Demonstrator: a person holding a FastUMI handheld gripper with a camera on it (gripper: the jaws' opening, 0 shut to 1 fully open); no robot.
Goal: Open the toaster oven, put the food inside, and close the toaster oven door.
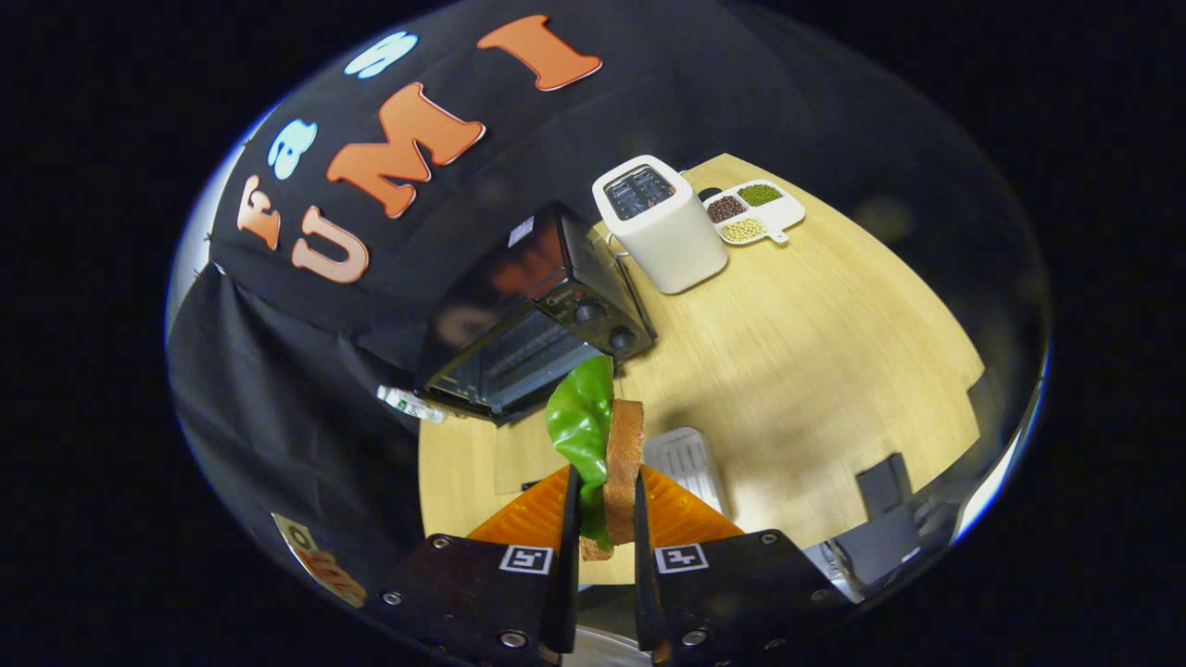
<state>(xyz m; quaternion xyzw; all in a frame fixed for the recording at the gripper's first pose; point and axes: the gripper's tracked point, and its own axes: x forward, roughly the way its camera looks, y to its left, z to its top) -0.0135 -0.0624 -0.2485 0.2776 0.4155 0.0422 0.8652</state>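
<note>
Brown bread and a leaf of green lettuce, a sandwich (611,463) standing on edge, are being pinched between the two fingers of the gripper (607,519), whose jaws are pressing in on it from either side; held this way, by its flat faces, the food is being kept from sagging or shedding its filling while it is being carried above the wooden table (834,371). Beyond the fingers, the black toaster oven (533,310) is sitting against the booth's cloth wall, and its glass door (519,371) is appearing to hang down toward the table, so the opening step is looking done and the cavity is facing the approaching food, though the skewed view is making the door's exact angle hard to judge. The sandwich is hovering just short of that opening, well clear of the tabletop, which suggests the carrying stage is under way and the placing and door-closing are not yet done. A white slot toaster (660,222) is standing beside the oven, with a white divided dish of beans (755,211) just beyond it, both apart from the route. A small white ridged tray (686,463) is lying on the table just beside the fingers, probably where the food was waiting.
</note>
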